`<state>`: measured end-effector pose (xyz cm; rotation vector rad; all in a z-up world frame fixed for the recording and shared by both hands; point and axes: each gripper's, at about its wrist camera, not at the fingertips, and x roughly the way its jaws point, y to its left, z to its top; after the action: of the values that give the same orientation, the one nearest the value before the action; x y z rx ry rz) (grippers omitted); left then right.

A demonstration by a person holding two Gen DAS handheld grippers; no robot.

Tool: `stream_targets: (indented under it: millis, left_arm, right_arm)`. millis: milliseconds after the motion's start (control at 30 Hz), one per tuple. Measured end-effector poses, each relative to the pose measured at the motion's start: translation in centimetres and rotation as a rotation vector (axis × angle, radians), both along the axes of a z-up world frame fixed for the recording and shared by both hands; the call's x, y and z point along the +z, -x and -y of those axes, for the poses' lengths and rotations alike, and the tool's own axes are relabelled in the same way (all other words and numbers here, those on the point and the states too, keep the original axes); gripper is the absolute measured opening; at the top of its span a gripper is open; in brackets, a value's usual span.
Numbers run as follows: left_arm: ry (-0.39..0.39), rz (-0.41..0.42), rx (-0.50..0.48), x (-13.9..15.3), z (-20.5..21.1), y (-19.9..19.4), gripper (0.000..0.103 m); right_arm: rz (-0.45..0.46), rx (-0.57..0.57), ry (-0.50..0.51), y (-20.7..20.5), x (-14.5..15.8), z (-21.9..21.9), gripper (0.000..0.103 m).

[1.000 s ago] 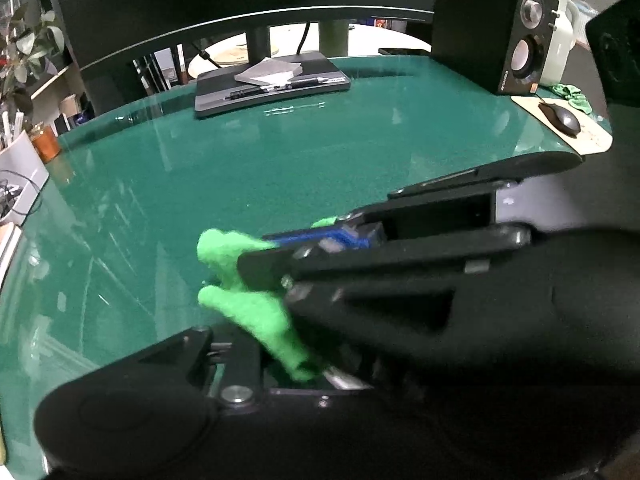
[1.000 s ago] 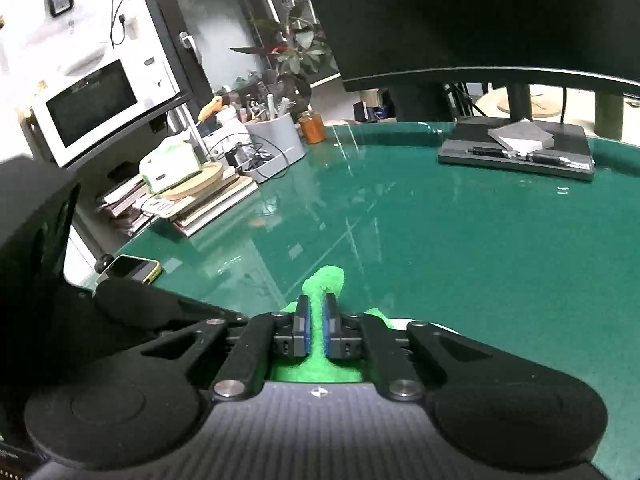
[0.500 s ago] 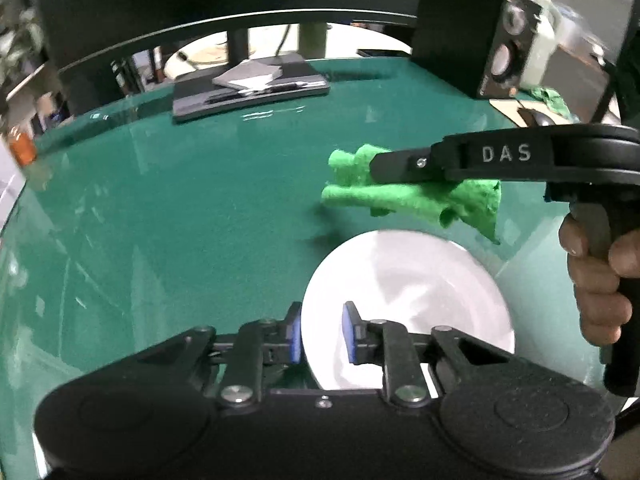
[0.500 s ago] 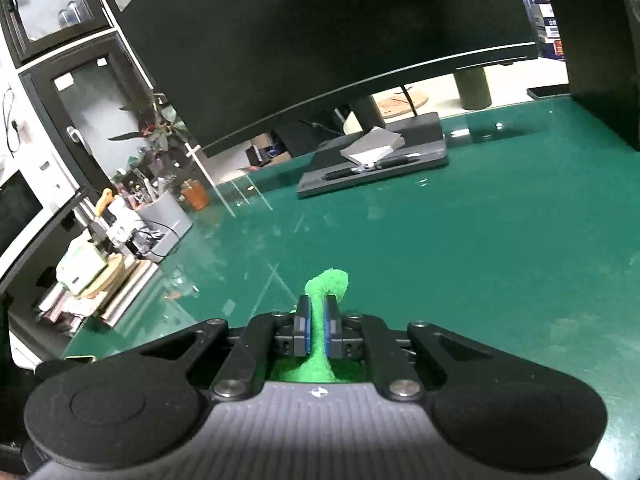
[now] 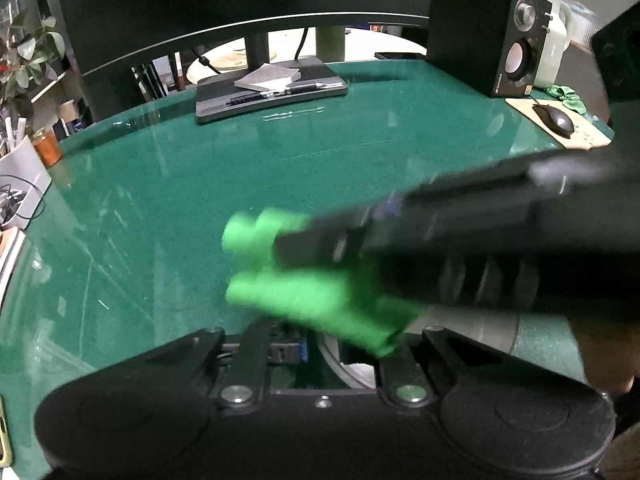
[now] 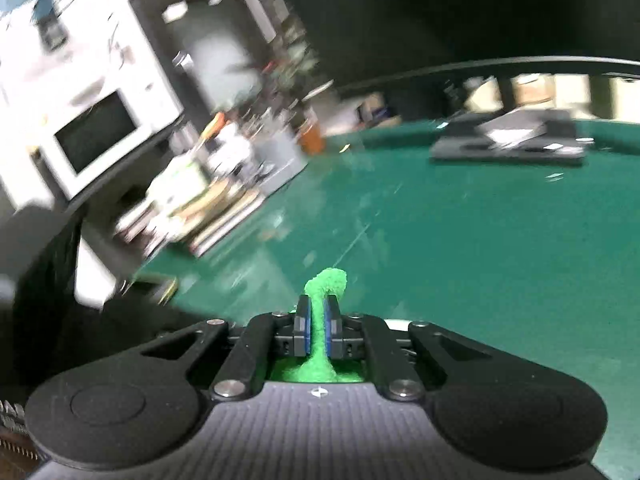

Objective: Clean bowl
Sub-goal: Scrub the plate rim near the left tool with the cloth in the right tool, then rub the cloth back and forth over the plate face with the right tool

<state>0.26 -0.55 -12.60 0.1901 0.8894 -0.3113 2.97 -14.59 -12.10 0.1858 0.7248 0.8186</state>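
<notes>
In the left wrist view my right gripper reaches in from the right, blurred, shut on a bright green cloth. The cloth lies over the bowl, of which only a shadowed grey patch and a dark arc of rim show. My left gripper is at the bottom, holding the bowl's near rim; one blue pad shows and the cloth hides the other. In the right wrist view the right gripper pinches a fold of the cloth between its blue pads.
The green table carries a monitor base with a notepad and pen at the back. A speaker, a mouse and a second green cloth are at the right. A microwave and stacked items lie left.
Half a second ago the right gripper held the cloth beyond the bowl, whose white inside was in view. Now it has swept back over the bowl, covering it. The left gripper stays put.
</notes>
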Motion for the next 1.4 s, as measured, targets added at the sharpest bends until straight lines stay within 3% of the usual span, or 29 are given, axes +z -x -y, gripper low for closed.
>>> stream_targets:
  millis: [267,500,667,833,933,1000,1100,1233,1400]
  left_arm:
    - [-0.004,0.001,-0.017,0.0,0.4,0.1,0.015]
    - [0.004,-0.007,-0.022,-0.1,0.2,0.4,0.015]
    - [-0.012,-0.009,-0.037,0.0,0.5,0.4,0.016]
    - [0.022,-0.027,-0.067,0.3,0.2,-0.2,0.016]
    - [-0.015,0.0,-0.112,0.5,0.8,-0.5,0.017]
    - [-0.018,-0.002,-0.155,0.5,1.1,-0.6,0.029]
    - [-0.037,-0.028,-0.167,0.1,1.6,-0.8,0.039]
    - [-0.059,-0.041,-0.17,-0.5,2.1,-0.5,0.035]
    - [-0.075,0.005,-0.157,-0.5,2.2,-0.4,0.026]
  right_arm:
    - [-0.001,-0.014,0.007,0.1,0.0,0.1,0.007]
    - [-0.002,-0.026,0.013,0.2,-0.1,0.2,0.003]
    - [-0.038,-0.248,0.045,-1.3,-0.2,3.6,0.006]
    - [-0.037,-0.343,-0.048,-0.8,0.6,6.0,0.006]
    - [-0.04,-0.393,-0.053,-1.1,0.4,7.0,0.006]
    - [-0.05,-0.407,-0.055,-1.3,0.1,7.4,0.006]
    - [-0.06,-0.405,-0.057,-1.2,-0.2,7.5,0.006]
    - [-0.052,-0.38,-0.079,-0.8,0.3,7.3,0.006]
    - [-0.043,-0.35,-0.055,-0.7,0.6,6.5,0.006]
